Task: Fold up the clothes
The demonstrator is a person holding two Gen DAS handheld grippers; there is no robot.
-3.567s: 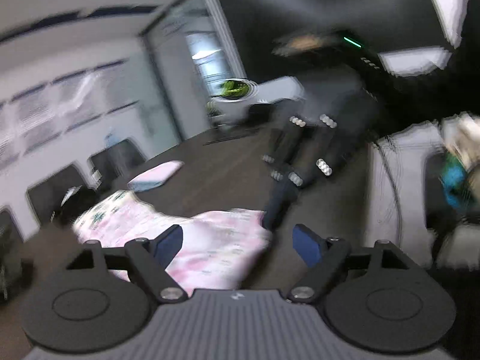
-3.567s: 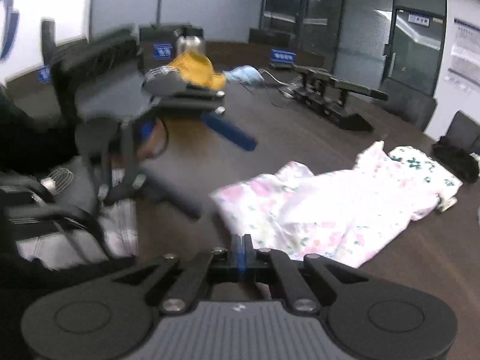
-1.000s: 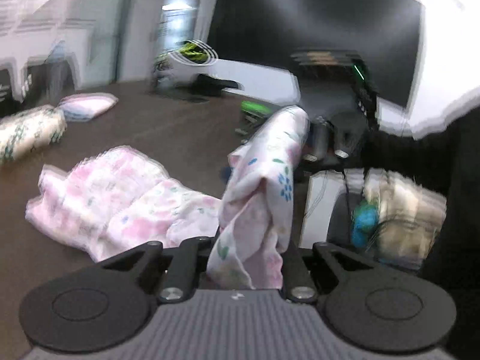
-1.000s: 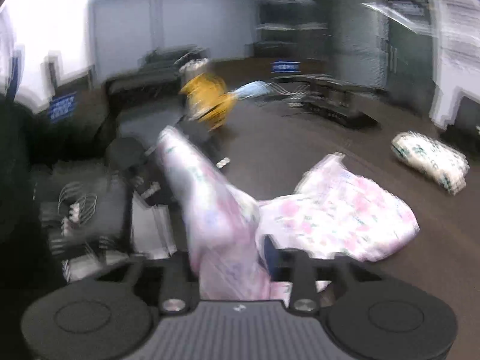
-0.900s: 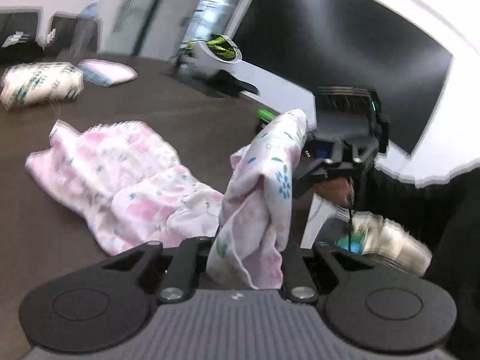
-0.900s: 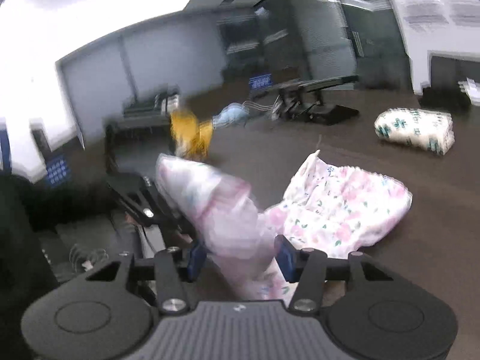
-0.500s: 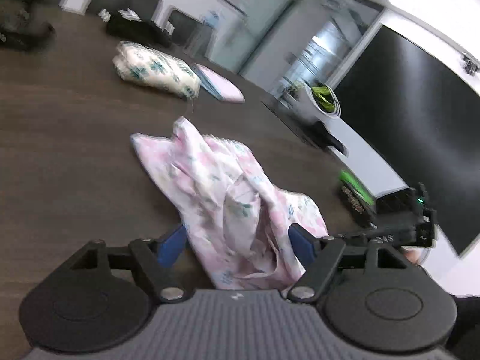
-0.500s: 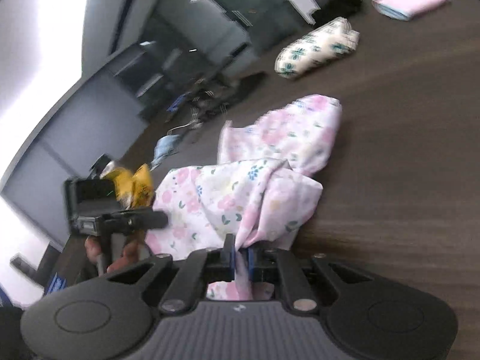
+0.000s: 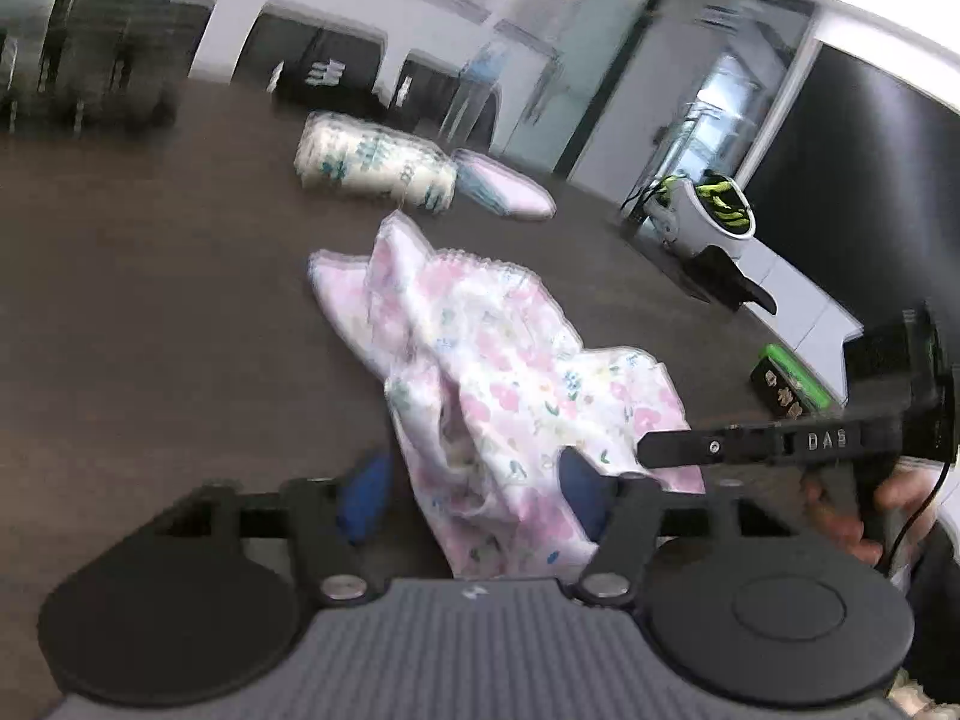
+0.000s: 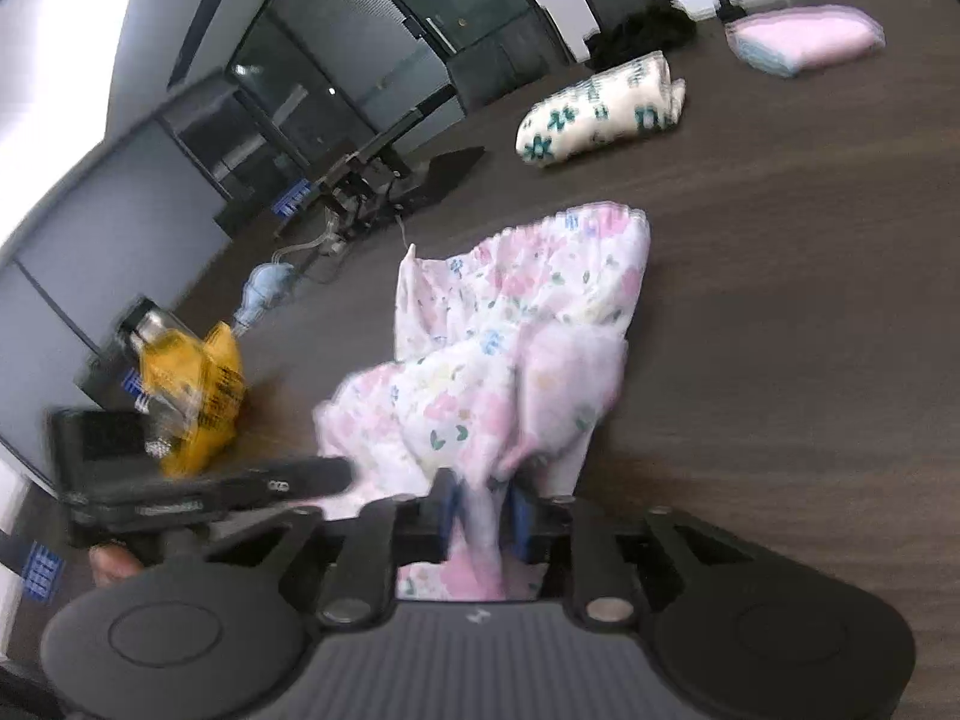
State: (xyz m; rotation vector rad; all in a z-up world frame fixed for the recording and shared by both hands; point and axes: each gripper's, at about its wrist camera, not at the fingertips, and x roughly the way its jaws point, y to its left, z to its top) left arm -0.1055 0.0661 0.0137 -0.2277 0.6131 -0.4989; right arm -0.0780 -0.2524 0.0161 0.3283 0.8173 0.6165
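Note:
A pink floral garment [image 9: 498, 360] lies crumpled on the dark wooden table [image 9: 150, 330]. Its near end runs between the jaws of my left gripper [image 9: 471, 492]. Those jaws stand wide and are closing, and the left pad is clear of the cloth. In the right wrist view the same garment [image 10: 522, 330] feeds a thin bunch into my right gripper [image 10: 483, 510]. These jaws are opening and the cloth sits loosely between the blue pads. Each gripper appears in the other's view as a black finger [image 9: 720, 447], [image 10: 288, 483], close beside the cloth's near end.
A rolled white bundle with green flowers [image 9: 372, 165] [image 10: 600, 111] and a folded pink piece [image 9: 504, 192] [image 10: 804, 39] lie farther back. A yellow bag [image 10: 192, 396], black stands with cables [image 10: 372, 180], a white planter [image 9: 720, 210] and a green-topped box [image 9: 786, 387] line the table's edges.
A second ago both grippers held the garment's end raised. The cloth now rests on the table. The left jaws have spread wide, and the right jaws, shut half a second ago, have parted.

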